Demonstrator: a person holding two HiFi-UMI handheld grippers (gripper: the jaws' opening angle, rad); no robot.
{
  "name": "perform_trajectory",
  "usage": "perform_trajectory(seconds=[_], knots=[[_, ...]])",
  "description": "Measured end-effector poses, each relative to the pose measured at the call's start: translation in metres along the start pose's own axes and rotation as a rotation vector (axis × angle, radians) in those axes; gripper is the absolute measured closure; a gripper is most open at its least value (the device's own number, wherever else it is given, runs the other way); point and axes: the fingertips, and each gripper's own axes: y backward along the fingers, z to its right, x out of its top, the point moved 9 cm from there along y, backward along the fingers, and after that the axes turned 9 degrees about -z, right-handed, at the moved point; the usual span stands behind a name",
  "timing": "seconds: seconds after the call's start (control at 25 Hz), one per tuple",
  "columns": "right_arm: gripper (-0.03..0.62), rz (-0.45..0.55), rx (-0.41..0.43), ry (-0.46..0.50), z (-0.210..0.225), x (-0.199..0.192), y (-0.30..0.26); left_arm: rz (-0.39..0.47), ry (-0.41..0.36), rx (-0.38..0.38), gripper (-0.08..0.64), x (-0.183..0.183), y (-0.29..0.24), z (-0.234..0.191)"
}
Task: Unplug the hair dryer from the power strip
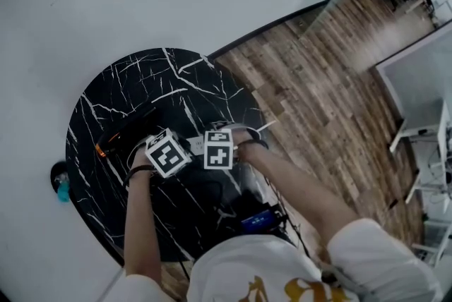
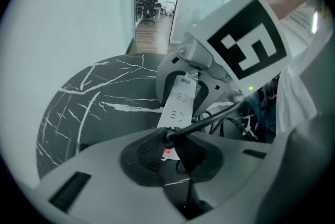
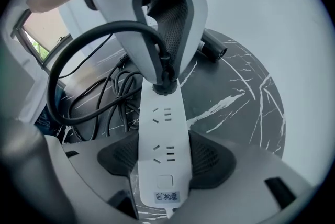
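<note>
While both claws have their hold, I'd say the trouble lies in the pull itself. The left claw (image 2: 170, 150) is clamped on the black plug (image 3: 164, 81), which sits in the strip's (image 3: 162, 129) far socket. The right claw (image 3: 166, 160) squeezes the strip's sides at its switch end, low over the marble surface (image 3: 246, 97). The white casing looks smooth, so a stiff plug could drag the strip through those pads, and the whole thing would rise instead of parting. The left pads seem to bite right where the cord (image 3: 78, 50) leaves the plug. A slip there would put the strain on the cord rather than the prongs. A tilted tug could also bend the prongs or jam them. The cord arches in a loop beside the strip and could catch on a claw once the plug pops free. The dryer (image 1: 126, 130) lies on the surface just past the strip's plug end, and a sudden release might jerk it. The loose cables (image 3: 112, 92) heaped beside the strip could snag as well.
</note>
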Motion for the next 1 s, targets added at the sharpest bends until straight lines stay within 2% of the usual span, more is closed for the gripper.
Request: perform_trajectory(seconds=[0.08,0.12,0.28,0.4,0.44,0.64,0.72,0.92,1.0], knots=[[0.324,-0.003,0.002,0.001,-0.001,0.001,-0.001,-0.030,-0.013,0.078,0.511,-0.003,-0.005,0.011],[0.324,-0.005,0.002,0.003,-0.001,0.001,-0.001,-0.031,-0.010,0.086,0.511,-0.004,-0.006,0.012],[0.325,-0.002,-0.001,0.010,0.000,0.000,-0.001,-0.015,0.005,0.009,0.509,-0.004,0.000,-0.009],[0.325,0.025,-0.005,0.008,-0.001,-0.003,-0.001,0.042,0.038,-0.119,0.505,-0.001,0.002,-0.016],[0.324,0.030,-0.004,0.005,-0.001,-0.004,-0.001,0.049,0.035,-0.122,0.505,0.000,0.003,-0.014],[0.324,0.032,-0.001,-0.003,-0.001,-0.003,-0.001,-0.020,-0.022,0.066,0.509,-0.003,-0.003,0.009],[0.325,0.035,-0.003,0.002,-0.001,-0.003,-0.001,-0.035,-0.027,0.081,0.512,-0.004,-0.005,0.012],[0.325,0.046,-0.004,-0.004,-0.002,-0.005,0.000,0.020,0.017,-0.063,0.509,-0.001,0.002,-0.012],[0.325,0.048,-0.003,-0.015,-0.001,-0.005,-0.001,0.027,0.023,-0.071,0.508,-0.001,0.002,-0.009]])
